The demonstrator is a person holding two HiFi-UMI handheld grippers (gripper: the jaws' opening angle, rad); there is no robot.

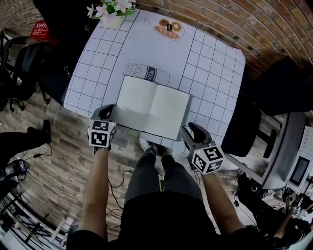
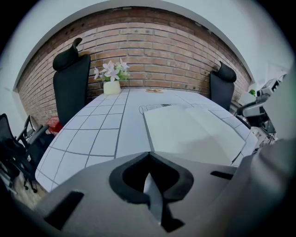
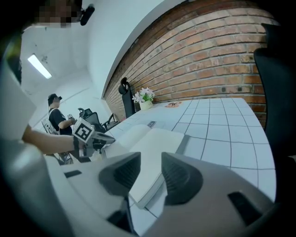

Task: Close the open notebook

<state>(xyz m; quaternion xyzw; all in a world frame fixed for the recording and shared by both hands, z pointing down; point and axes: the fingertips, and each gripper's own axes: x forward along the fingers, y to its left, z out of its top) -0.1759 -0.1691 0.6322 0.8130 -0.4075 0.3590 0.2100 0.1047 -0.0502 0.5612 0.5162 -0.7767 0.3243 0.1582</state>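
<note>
An open notebook [image 1: 152, 108] with blank white pages lies flat near the front edge of the white grid-patterned table [image 1: 210, 73]. My left gripper [image 1: 108, 113] is at the notebook's left edge; in the left gripper view its jaws [image 2: 149, 153] meet at the tips, shut and empty, with the notebook [image 2: 194, 132] ahead to the right. At the notebook's near right corner my right gripper [image 1: 191, 129] is open. In the right gripper view its jaws [image 3: 150, 162] stand apart, the notebook [image 3: 152, 143] showing through the gap, not touched.
A pot of white flowers [image 1: 113, 12] stands at the table's far left corner. A milk carton [image 1: 146, 74] and a pastry plate [image 1: 168, 27] are printed on the cloth. Black chairs [image 1: 279, 88] flank the table. A person [image 3: 58, 120] stands beyond the left side.
</note>
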